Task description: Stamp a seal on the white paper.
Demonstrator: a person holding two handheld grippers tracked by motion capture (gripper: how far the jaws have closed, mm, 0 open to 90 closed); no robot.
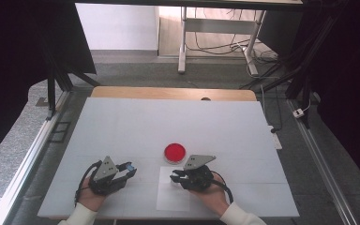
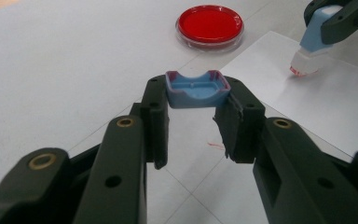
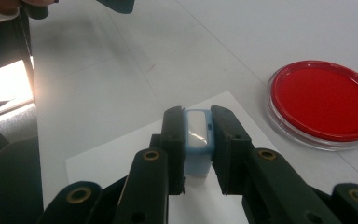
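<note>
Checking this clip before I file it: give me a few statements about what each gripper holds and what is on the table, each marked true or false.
1. The left gripper holds a small blue cap. True.
2. The right gripper is open with nothing in it. False: it is shut on a blue and white stamp.
3. The stamp is held over a white sheet of paper. True.
4. The round dish holds something green. False: its contents are red.
5. The dish stands on the sheet of paper. False: it sits on the table just beyond the sheet.
</note>
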